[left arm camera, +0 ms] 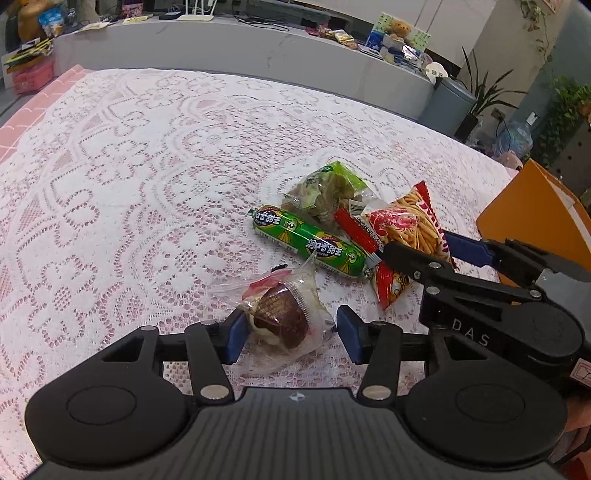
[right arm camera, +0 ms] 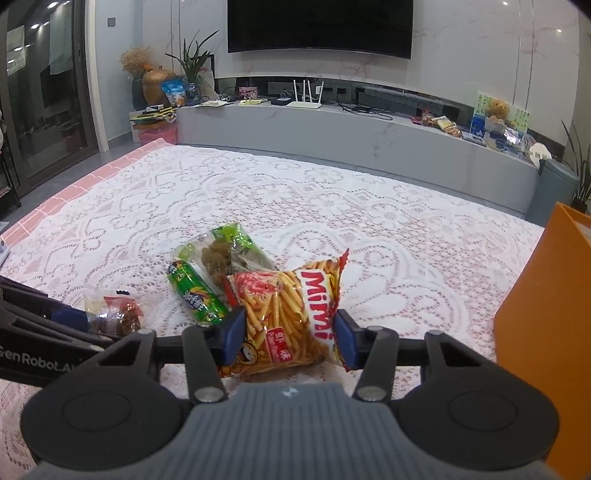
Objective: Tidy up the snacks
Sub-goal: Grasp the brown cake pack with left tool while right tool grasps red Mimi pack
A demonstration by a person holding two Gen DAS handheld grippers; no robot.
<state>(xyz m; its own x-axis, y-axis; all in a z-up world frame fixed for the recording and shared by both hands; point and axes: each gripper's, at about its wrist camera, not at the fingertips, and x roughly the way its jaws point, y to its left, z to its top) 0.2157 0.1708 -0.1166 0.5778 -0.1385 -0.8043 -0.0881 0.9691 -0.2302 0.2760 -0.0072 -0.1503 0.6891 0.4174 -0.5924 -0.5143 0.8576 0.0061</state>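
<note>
Red Mimi bag (right arm camera: 291, 317) between right claw (right arm camera: 290, 338) pads — touching both.

The tall orange box (right arm camera: 546, 332) is cut off by the frame edge, and small print on the red-and-yellow crisp-stick packet (right arm camera: 291, 317) cannot be read.

White lace tablecloth (right arm camera: 332, 206) over pink cloth (right arm camera: 92, 177), edge showing at left. Big dark TV (right arm camera: 319, 26) on wall. Long grey console (right arm camera: 332, 129) below, cluttered: white router (right arm camera: 304, 96), cables, teddy bear (right arm camera: 496, 109), gold vase (right arm camera: 157, 85). Potted plant (right arm camera: 194, 61) beside vase. Grey bin (right arm camera: 554, 192) at right end.
</note>
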